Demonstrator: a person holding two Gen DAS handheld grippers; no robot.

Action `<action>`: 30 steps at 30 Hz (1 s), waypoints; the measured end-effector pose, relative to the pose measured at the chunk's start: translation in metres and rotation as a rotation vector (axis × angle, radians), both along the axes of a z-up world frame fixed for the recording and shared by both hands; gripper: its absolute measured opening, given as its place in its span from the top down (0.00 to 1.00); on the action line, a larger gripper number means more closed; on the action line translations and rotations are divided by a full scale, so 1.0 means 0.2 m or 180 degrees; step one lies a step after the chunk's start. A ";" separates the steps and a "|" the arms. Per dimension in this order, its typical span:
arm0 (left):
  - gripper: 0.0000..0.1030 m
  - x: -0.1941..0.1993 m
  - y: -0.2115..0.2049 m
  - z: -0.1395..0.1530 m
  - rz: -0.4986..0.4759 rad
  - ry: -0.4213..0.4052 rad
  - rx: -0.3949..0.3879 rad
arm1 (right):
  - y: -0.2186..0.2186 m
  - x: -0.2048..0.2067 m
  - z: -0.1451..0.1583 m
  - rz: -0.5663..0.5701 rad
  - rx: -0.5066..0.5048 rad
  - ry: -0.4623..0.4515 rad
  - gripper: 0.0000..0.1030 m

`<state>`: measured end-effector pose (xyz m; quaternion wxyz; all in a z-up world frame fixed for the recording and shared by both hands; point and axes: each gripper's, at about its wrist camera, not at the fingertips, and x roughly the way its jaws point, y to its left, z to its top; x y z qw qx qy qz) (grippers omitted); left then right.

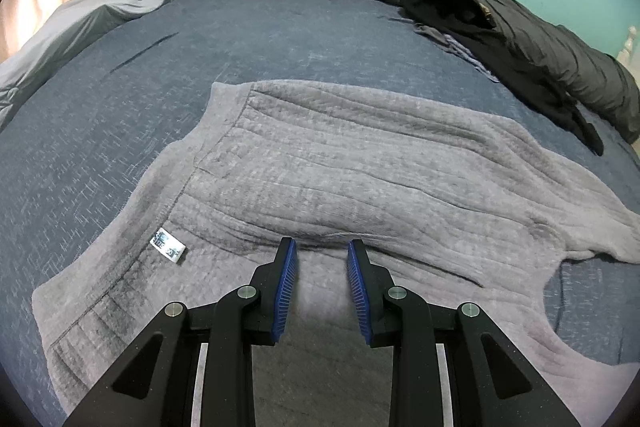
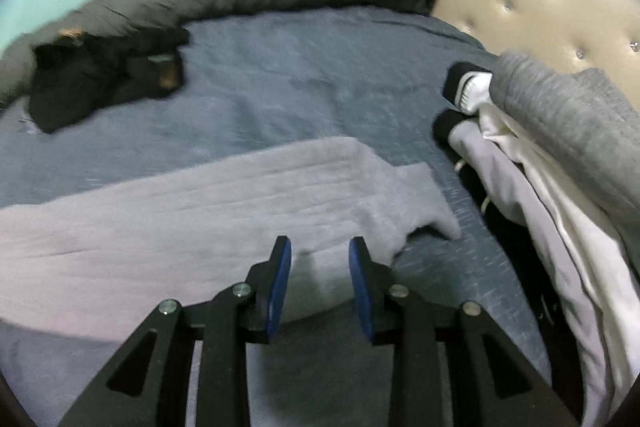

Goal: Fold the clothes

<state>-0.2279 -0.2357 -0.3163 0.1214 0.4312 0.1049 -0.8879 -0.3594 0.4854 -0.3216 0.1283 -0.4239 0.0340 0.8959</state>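
Lying flat on the bed sheet (image 1: 120,75), the grey knit sweater (image 1: 340,155) spreads just ahead of & under both tools. Left gripper (image 1: 321,247) hangs released over its mid fold, label (image 1: 170,245) to its left; right gripper (image 2: 319,247) also spread, empty, over the sweater's ragged edge (image 2: 420,211). Judged soft, light, floppy, prob. stretchy: pinch a doubled edge or corner, not mid-panel. No containers seen; loose clothes pile (image 2: 560,155) right of right tool, black garment (image 2: 100,83) far ahead-left
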 end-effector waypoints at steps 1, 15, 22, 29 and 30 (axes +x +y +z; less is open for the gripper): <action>0.72 0.02 0.00 0.01 -0.0017 0.0011 0.0004 | -0.02 0.04 0.02 0.0050 -0.0058 0.0019 0.71; 0.58 0.46 -0.06 0.15 0.0025 -0.0076 0.0207 | -0.34 0.71 0.21 0.0685 -0.0815 0.0019 0.69; 0.57 0.71 -0.18 0.19 0.0144 -0.0222 0.0312 | -0.39 0.96 0.19 0.0694 -0.1043 -0.0029 0.66; 0.54 0.87 -0.29 0.25 0.0156 -0.0298 0.0350 | -0.35 1.20 0.19 0.0603 -0.1238 -0.0036 0.59; 0.54 0.88 -0.30 0.26 0.0150 -0.0297 0.0362 | -0.35 1.23 0.19 0.0597 -0.1252 -0.0029 0.59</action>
